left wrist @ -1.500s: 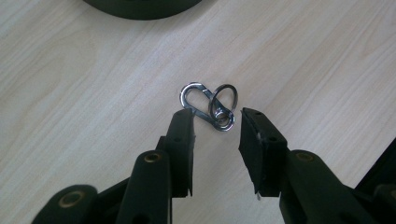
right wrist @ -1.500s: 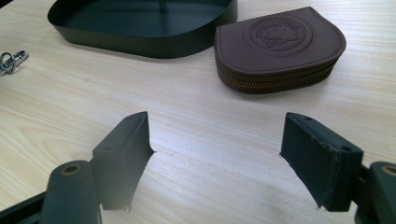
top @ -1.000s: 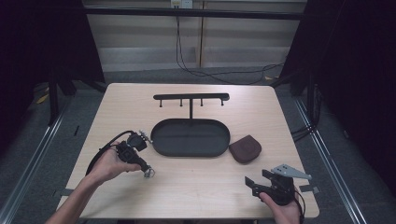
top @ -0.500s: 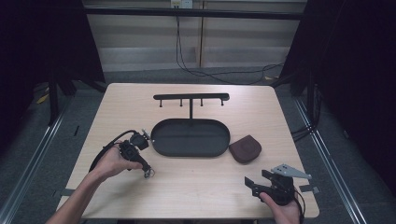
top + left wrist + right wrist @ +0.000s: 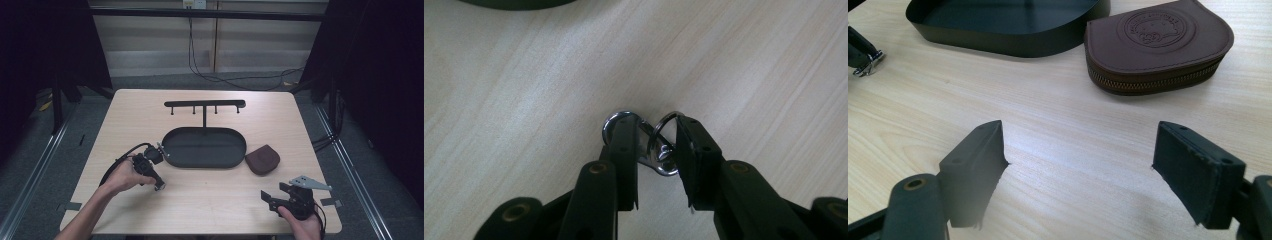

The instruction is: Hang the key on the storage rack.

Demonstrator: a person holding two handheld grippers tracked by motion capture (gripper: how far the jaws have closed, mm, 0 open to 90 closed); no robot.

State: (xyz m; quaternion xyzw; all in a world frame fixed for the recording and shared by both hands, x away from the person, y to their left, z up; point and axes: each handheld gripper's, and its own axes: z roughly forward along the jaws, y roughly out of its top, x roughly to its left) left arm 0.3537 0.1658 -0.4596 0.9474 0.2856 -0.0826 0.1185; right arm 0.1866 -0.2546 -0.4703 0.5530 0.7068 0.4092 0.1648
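Observation:
My left gripper (image 5: pixel 159 185) points down at the tabletop left of the dark oval tray (image 5: pixel 204 163). In the left gripper view its jaws (image 5: pixel 656 136) are shut on a small silver key ring with a clasp (image 5: pixel 658 165), which sits right at the wood. Near the front right corner, my right gripper (image 5: pixel 270 197) rests low with its jaws wide open (image 5: pixel 1080 150) and nothing between them. It faces a brown zipped leather pouch (image 5: pixel 1158 45) and the tray (image 5: pixel 998 42). The pouch (image 5: pixel 263 159) lies just right of the tray.
A black rack with several pegs (image 5: pixel 205 104) stands behind the tray. Bare wood lies between the two grippers along the table's front (image 5: pixel 215 205). The left gripper's cable (image 5: pixel 120 159) loops over the table at the left.
My left gripper has sunk a little toward the tabletop with the key ring still in it. The right gripper has stayed put.

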